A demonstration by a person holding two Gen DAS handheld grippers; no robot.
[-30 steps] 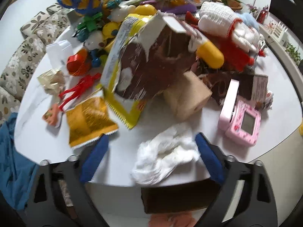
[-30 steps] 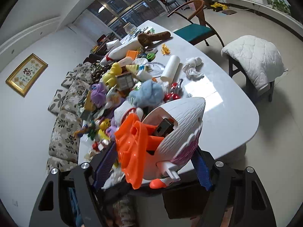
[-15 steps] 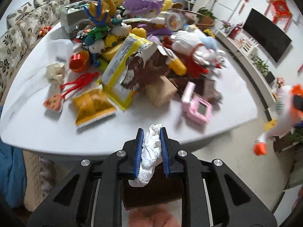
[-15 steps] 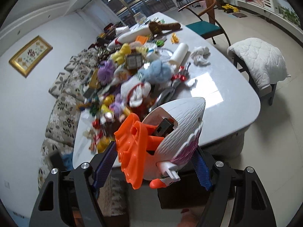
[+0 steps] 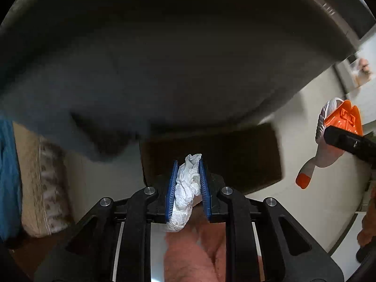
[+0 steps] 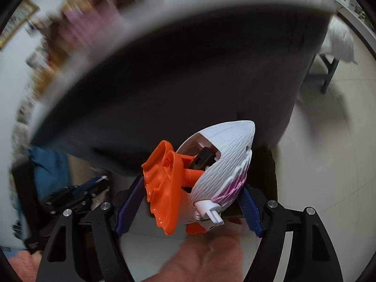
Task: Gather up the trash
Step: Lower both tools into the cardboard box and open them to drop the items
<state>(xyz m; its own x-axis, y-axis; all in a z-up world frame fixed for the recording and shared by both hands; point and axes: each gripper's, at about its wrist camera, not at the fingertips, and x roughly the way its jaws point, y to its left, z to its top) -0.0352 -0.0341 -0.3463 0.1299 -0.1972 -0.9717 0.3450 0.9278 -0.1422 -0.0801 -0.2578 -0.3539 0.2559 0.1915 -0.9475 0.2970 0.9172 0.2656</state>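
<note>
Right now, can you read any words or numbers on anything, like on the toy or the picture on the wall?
No text can be read anywhere in these pictures.
white and orange toy: no letters or numbers show, only a purple pattern.
framed picture on the wall: too blurred to read.
crumpled white tissue: plain, no print.
dark box on the floor: no label shows.
</note>
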